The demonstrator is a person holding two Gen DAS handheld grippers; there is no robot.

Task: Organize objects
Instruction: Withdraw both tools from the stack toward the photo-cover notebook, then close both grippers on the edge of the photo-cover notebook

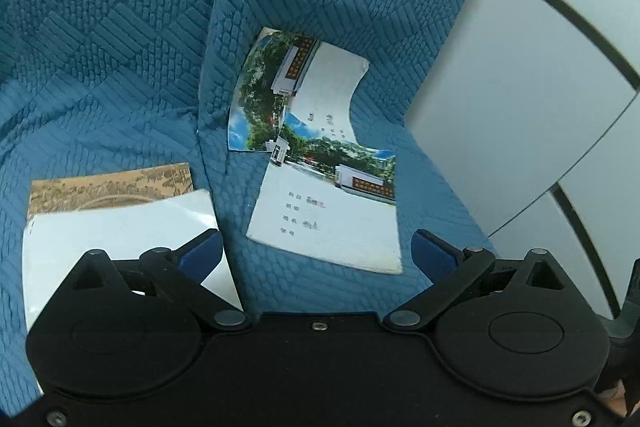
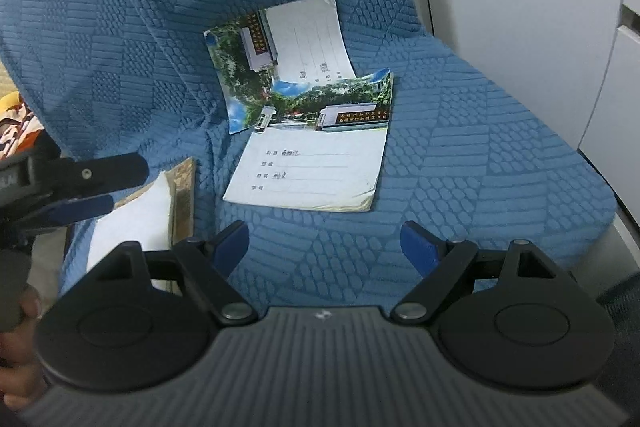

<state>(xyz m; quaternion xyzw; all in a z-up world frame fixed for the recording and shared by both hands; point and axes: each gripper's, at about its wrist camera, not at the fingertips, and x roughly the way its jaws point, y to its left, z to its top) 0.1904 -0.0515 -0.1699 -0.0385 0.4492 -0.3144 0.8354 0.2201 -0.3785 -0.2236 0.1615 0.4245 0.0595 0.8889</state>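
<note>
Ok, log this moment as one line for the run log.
left tongs: open, empty | right tongs: open, empty | two photo-cover notebooks: overlapping on blue textured sofa cushion | white-and-tan book: apart, untouched

Black grippers, blue-padded fingers (image 1: 202, 257)

Front notebook (image 2: 308, 163) cover: printed form labels with handwritten entries, too blurred to read. Red sign in its cover photo (image 2: 362, 118): gold characters, illegible.
</note>
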